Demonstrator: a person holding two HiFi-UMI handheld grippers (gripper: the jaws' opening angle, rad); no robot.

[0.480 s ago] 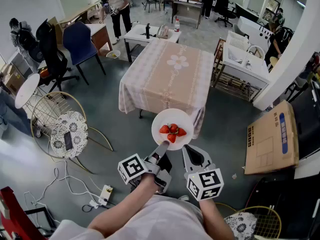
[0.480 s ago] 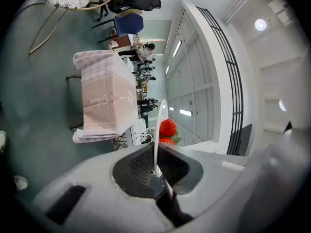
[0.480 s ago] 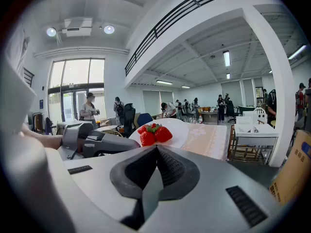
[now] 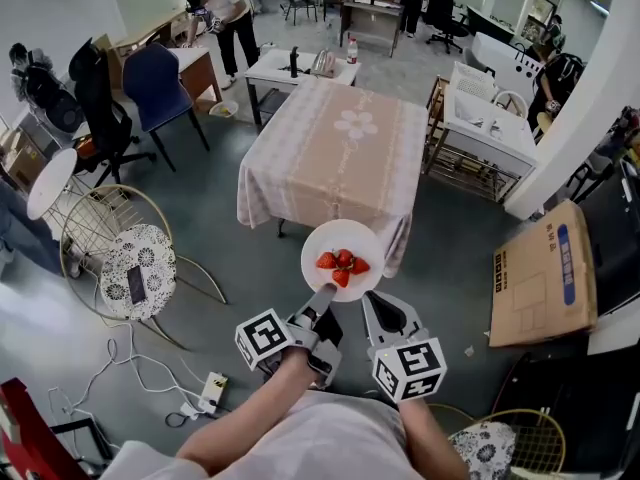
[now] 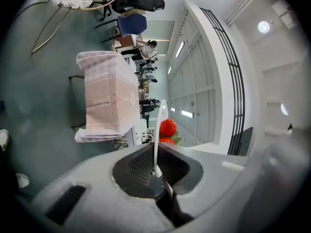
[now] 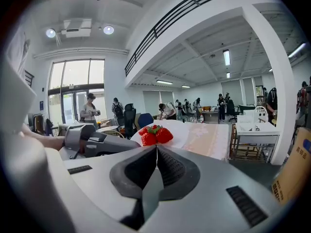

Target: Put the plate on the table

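Note:
A white plate (image 4: 341,231) with several strawberries (image 4: 342,262) hangs in the air just short of the near edge of the table (image 4: 335,153), which has a pink patterned cloth. My left gripper (image 4: 325,294) is turned on its side and shut on the plate's near rim; in the left gripper view the rim (image 5: 159,123) runs edge-on between the jaws of my left gripper (image 5: 155,166), with a strawberry (image 5: 167,127) beyond. My right gripper (image 4: 370,301) is shut, tips at the plate's near right rim. The right gripper view shows the strawberries (image 6: 155,135) just past my right gripper (image 6: 156,149).
A round patterned chair (image 4: 138,268) and wire chairs stand at the left, and a power strip (image 4: 208,388) with cables lies on the floor. A cardboard box (image 4: 545,273) is at the right. Desks, office chairs and people fill the far room.
The plate and both grippers have shifted very slightly forward and left. A person at the far desk has moved left.

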